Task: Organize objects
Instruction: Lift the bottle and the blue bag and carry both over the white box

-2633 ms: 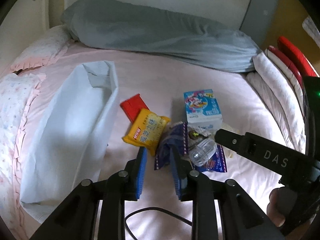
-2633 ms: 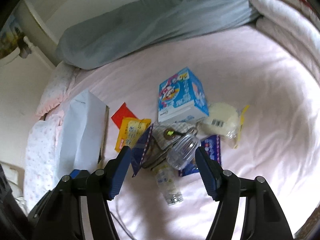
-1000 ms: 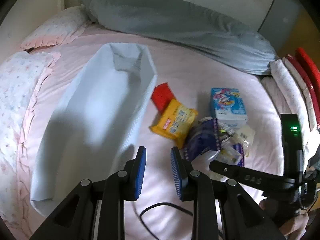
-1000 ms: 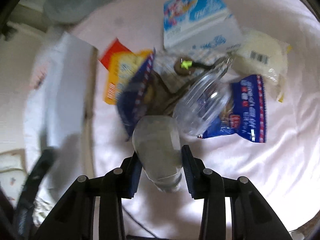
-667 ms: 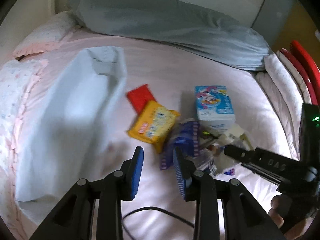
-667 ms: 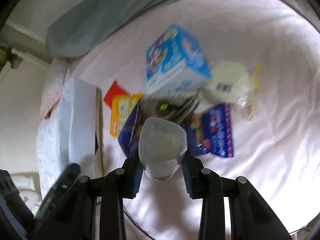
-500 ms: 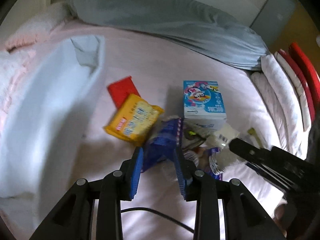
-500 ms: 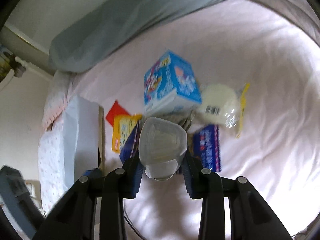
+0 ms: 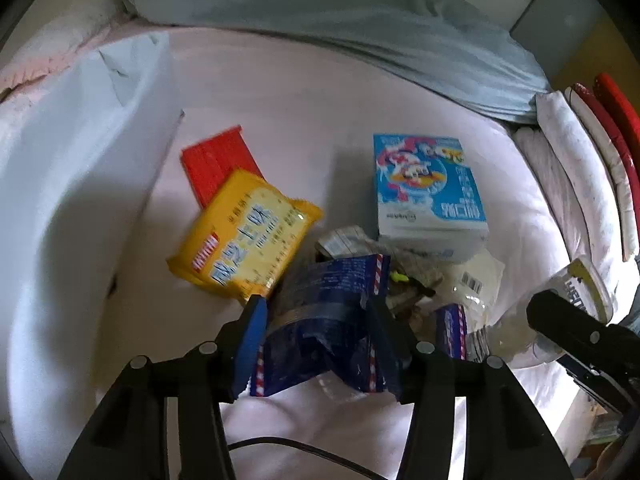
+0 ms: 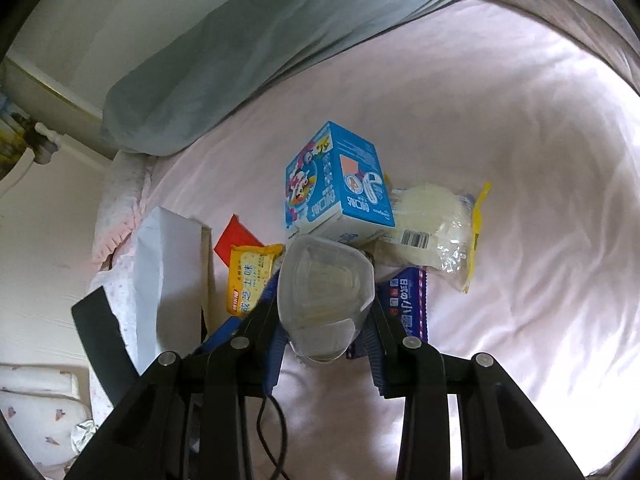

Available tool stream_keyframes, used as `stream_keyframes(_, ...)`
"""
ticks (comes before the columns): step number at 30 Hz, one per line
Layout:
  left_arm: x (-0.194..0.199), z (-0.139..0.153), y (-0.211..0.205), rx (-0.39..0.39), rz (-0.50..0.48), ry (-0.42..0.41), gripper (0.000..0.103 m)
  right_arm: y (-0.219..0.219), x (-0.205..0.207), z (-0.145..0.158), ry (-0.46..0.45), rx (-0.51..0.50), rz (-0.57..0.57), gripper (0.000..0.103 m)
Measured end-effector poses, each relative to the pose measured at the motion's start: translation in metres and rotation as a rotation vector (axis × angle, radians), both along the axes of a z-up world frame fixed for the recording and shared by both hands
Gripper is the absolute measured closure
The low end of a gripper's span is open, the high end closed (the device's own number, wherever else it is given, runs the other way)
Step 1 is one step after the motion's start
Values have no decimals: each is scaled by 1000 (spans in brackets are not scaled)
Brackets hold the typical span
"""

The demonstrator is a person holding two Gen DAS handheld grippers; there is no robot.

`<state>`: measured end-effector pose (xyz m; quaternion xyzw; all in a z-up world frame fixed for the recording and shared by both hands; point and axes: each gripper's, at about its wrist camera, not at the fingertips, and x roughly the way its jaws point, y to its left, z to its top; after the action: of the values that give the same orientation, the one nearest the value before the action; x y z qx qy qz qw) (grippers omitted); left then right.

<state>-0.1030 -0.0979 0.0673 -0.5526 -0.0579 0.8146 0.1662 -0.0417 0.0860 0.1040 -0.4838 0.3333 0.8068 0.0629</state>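
Our right gripper point(image 10: 326, 332) has its jaws clenched on a clear plastic bottle point(image 10: 324, 292), lifted above the pile on the bed point(image 10: 520, 200). Our left gripper point(image 9: 316, 332) has its jaws opening, with a dark blue snack bag point(image 9: 332, 340) between them; we cannot tell whether the pads touch it. Just beyond it lies a yellow snack packet point(image 9: 244, 236) overlapping a red packet point(image 9: 216, 164). A blue box point(image 9: 428, 188) sits to the right, with a pale bun in clear wrap point(image 10: 432, 228) beside it. A white paper bag point(image 9: 80, 184) lies flat at the left.
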Motion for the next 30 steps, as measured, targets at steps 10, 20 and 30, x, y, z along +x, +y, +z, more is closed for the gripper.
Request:
stream_keyframes(10,0,-10,-9,46,42,-76,68,1,3,-1,-12,-7,-6,68)
stream_keyframes(20,15,35,-41,190,66,2,76,-11,2,0,10,5,20,68)
stream_keyframes(30,43,114,-112,233,164,279,75,-72,-2,30,192,26,165,67)
